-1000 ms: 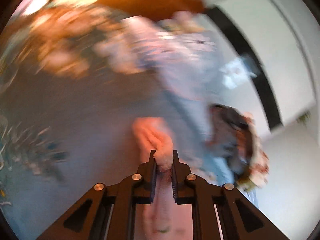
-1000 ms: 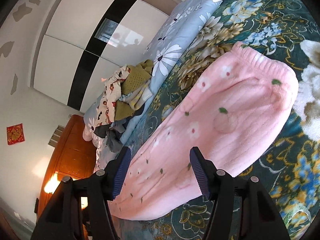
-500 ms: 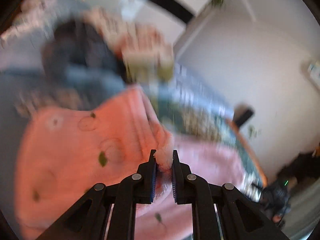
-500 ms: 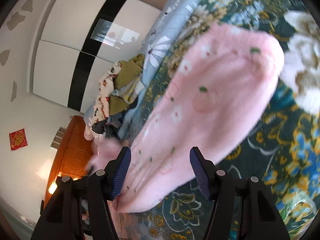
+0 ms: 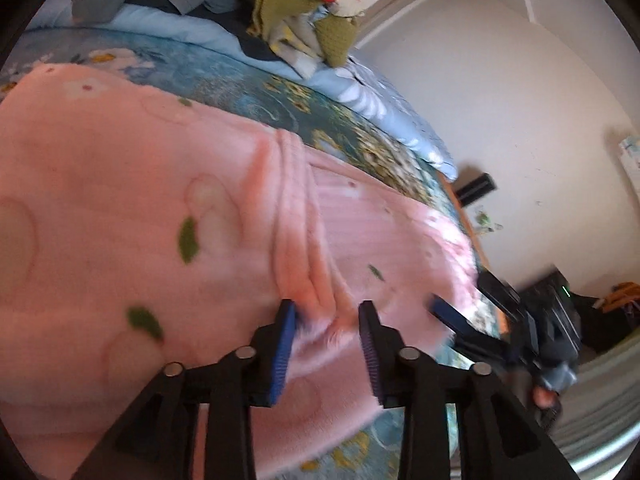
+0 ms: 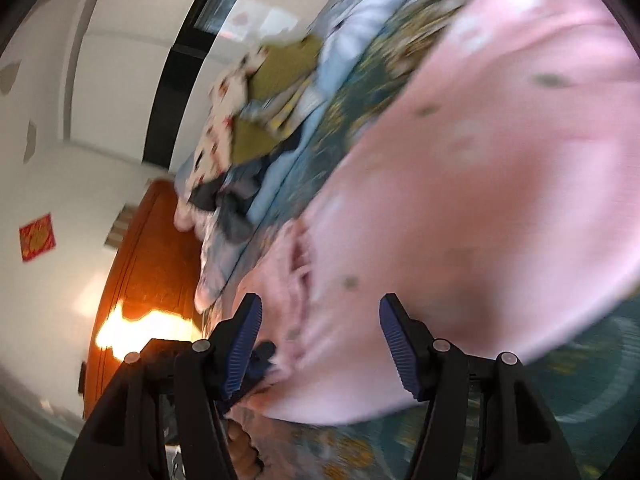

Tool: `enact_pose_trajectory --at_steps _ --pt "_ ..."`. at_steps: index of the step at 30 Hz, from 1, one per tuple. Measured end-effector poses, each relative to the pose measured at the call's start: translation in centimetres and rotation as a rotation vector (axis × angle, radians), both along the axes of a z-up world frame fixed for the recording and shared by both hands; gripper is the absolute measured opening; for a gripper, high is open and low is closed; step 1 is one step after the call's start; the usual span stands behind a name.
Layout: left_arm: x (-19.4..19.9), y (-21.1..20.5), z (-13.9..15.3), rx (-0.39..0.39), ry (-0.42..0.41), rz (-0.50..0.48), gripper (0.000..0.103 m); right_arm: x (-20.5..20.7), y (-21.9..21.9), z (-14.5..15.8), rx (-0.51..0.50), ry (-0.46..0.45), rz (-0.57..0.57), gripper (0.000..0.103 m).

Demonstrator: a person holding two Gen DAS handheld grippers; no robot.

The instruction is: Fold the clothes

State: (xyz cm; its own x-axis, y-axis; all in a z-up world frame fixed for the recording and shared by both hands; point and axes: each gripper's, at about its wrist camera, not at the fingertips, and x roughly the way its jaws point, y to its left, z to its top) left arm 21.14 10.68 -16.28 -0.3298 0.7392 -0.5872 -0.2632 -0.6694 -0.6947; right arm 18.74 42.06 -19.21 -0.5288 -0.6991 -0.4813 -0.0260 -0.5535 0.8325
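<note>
Pink fleece trousers [image 5: 120, 208] with small green leaves lie folded over on the floral bedspread [image 5: 352, 128]. A ribbed hem [image 5: 296, 216] runs across the top layer. My left gripper [image 5: 326, 340] stands open, its fingers on either side of a fuzzy pink edge, no longer pinching it. The right gripper's blue pad [image 5: 452, 316] shows at the trousers' right end. In the right wrist view the right gripper [image 6: 320, 344] is open and wide, just short of the blurred pink trousers [image 6: 500, 160]. A bunched pink edge [image 6: 296, 280] lies ahead of its left finger.
A pile of unfolded clothes [image 5: 304, 20] sits on a light blue quilt [image 5: 180, 28] at the far side of the bed, also seen as the pile [image 6: 260, 100]. A wooden headboard [image 6: 136, 280] and a white wardrobe [image 6: 120, 80] stand beyond. A hand [image 6: 240, 452] holds the left tool.
My left gripper carried the pink edge over the trousers, laid it down and opened. The right gripper stayed open and moved closer to the trousers' end.
</note>
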Motion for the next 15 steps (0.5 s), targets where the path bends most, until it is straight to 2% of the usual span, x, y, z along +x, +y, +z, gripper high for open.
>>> enact_pose_trajectory --at_steps 3,7,11,15 --pt "0.8 -2.4 1.4 0.016 0.030 0.006 0.040 -2.5 -4.0 -0.9 0.016 -0.037 0.073 0.062" --pt "0.8 -8.2 3.4 -0.090 0.099 0.142 0.045 -4.5 -7.9 -2.3 0.043 -0.085 0.137 0.062" --pt "0.6 -13.2 3.0 -0.133 0.080 0.252 0.047 -5.3 -10.2 -2.9 0.050 -0.097 0.171 0.062" --pt "0.7 -14.8 1.5 -0.145 0.031 0.261 0.047 -5.3 -11.4 -2.8 0.081 -0.091 0.191 0.062"
